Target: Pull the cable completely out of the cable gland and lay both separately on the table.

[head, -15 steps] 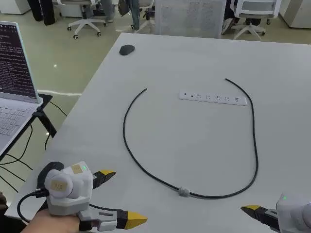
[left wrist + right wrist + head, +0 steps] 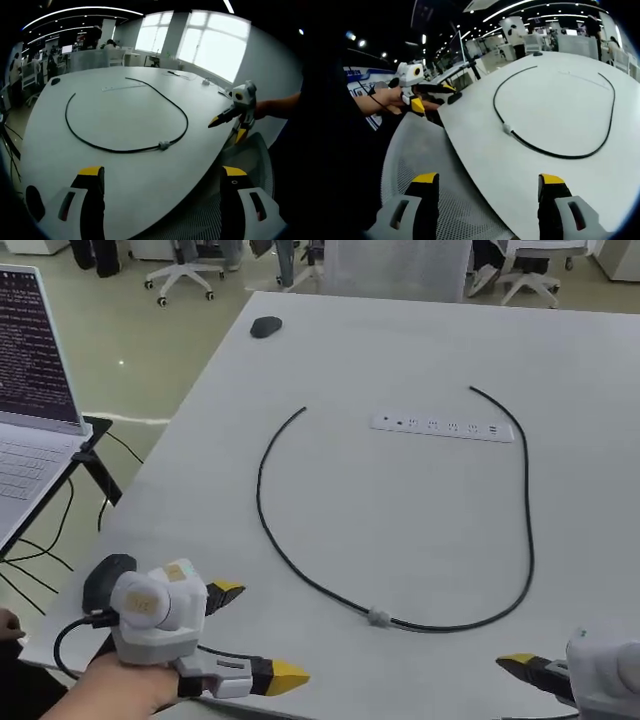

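Left gripper (image 2: pixel 262 632) hangs over the near left corner of the white table (image 2: pixel 400 530), gripped from behind by a hand (image 2: pixel 110 690), yellow-tipped jaws spread wide with nothing between them. Right gripper (image 2: pixel 487 178) sits off the near right edge, jaws likewise parted and empty, as its own view makes plain; in the head view shows just one yellow tip at the bottom right. Touches nothing on either side. Between the two, well apart from both, lies the black cable (image 2: pixel 262 510), flat on the tabletop in a wide U that opens toward the far side, its curved bottom closest to the near edge. Carries the small grey cable gland (image 2: pixel 378 617) at that bottom, with cable running out of it to both sides, so not pulled out. Ends of the cable point away: the left one stops on bare table, the right one passes just beside the right end of a white power strip (image 2: pixel 442 427) lying across the U's mouth. Farther off, near the far left corner, rests a dark mouse (image 2: pixel 265 327). Left of the table stands an open laptop (image 2: pixel 30 390) with text on its screen.
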A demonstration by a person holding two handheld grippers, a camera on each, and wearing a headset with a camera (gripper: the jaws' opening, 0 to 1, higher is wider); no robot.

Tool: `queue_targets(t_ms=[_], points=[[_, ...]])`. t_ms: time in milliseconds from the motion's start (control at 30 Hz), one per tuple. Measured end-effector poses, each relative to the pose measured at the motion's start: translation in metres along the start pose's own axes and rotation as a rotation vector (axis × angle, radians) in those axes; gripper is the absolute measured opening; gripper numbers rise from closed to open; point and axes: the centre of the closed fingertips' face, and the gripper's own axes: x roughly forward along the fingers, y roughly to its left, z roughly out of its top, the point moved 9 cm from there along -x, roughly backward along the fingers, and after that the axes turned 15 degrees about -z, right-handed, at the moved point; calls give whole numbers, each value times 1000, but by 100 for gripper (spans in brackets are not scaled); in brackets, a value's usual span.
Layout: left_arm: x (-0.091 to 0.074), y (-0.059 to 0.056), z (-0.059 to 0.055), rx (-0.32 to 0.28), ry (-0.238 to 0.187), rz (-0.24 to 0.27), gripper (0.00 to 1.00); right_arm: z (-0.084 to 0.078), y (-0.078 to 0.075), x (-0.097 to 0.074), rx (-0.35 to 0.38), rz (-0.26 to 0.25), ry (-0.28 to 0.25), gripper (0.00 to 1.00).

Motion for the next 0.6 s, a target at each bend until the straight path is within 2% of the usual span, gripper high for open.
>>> queue_targets(t_ms=[133, 267, 600], points=[[-2, 1, 2, 2, -9, 1, 96, 6, 0, 6, -12, -7, -8, 77], [-4, 1, 1, 10, 5, 0, 95, 13, 0, 13, -20, -12, 1, 74], [-8, 4, -7, 6, 24, 0, 96, 39, 3, 35, -96, -49, -5, 69]])
